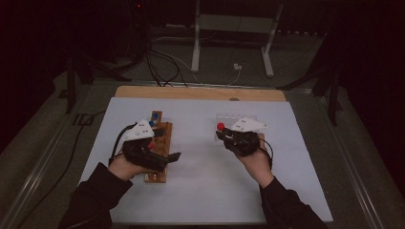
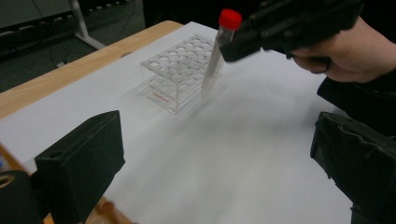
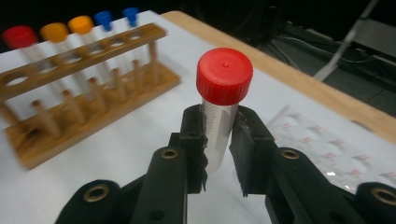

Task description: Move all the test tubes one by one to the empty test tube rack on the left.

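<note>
A clear tube with a red cap [image 3: 224, 77] stands upright between the jaws of my right gripper [image 3: 219, 123], which is shut on it just below the cap. In the high view the right gripper [image 1: 222, 134] holds the tube [image 1: 220, 126] by the near left corner of a clear plastic rack [image 1: 237, 117]. My left gripper [image 1: 167, 144] hovers over a wooden rack [image 1: 159, 169] that holds tubes with red, orange and blue caps [image 3: 55, 31]. Its jaws stand wide apart and open [image 2: 219, 158], with nothing between them, and face the clear rack [image 2: 180, 74] and the held tube [image 2: 214, 65].
A white sheet [image 1: 200, 191] covers most of the wooden table [image 1: 200, 92]. Bare sheet lies between the two racks. Beyond the far edge, cables [image 1: 157, 67] and a metal stand [image 1: 231, 43] are on the floor.
</note>
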Demonstrator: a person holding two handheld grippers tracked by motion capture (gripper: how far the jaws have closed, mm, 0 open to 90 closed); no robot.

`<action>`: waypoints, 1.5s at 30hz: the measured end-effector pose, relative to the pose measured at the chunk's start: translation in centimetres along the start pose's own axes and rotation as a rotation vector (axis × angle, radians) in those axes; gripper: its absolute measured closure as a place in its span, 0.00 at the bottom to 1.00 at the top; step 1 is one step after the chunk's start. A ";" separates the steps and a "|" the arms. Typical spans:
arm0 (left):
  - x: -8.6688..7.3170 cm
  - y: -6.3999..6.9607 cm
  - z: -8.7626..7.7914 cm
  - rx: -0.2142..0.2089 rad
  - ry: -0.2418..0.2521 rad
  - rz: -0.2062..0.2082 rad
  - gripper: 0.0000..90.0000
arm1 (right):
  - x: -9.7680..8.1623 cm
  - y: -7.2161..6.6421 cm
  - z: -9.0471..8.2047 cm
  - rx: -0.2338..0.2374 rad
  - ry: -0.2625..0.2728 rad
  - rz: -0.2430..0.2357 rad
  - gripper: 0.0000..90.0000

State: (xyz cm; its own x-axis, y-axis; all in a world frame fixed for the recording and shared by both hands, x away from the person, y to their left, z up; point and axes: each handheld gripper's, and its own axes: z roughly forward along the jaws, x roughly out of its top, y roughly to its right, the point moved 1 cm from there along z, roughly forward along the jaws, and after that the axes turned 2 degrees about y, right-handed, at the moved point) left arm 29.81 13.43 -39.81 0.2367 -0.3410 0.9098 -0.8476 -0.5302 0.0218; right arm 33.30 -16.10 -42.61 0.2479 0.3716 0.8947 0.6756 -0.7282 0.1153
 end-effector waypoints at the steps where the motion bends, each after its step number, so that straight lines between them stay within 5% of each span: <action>1: 0.2 0.1 0.2 -0.004 0.001 0.002 0.04 | -0.2 -0.4 -0.1 0.010 0.000 -0.003 0.84; 9: 1.4 1.3 2.1 -0.021 -0.010 0.028 0.08 | -1.1 -2.5 -0.8 0.074 -0.012 -0.011 0.84; 22: 1.9 2.7 5.6 -0.043 -0.036 0.031 0.33 | -1.8 -4.4 -0.8 0.134 -0.018 -0.023 0.84; 40: 2.0 3.6 7.6 -0.061 -0.061 0.094 0.78 | -1.6 -5.1 -0.7 0.163 -0.018 -0.024 0.84; 45: 2.1 3.7 7.6 -0.053 -0.065 0.110 0.79 | -1.7 -5.0 -0.8 0.165 -0.018 -0.018 0.84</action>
State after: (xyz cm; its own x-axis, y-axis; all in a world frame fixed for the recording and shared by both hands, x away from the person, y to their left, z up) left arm 30.77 4.88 -41.00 0.1696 -0.4453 0.8792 -0.8935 -0.4458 -0.0535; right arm 28.99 -13.52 -44.36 0.2466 0.3949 0.8850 0.7846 -0.6174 0.0569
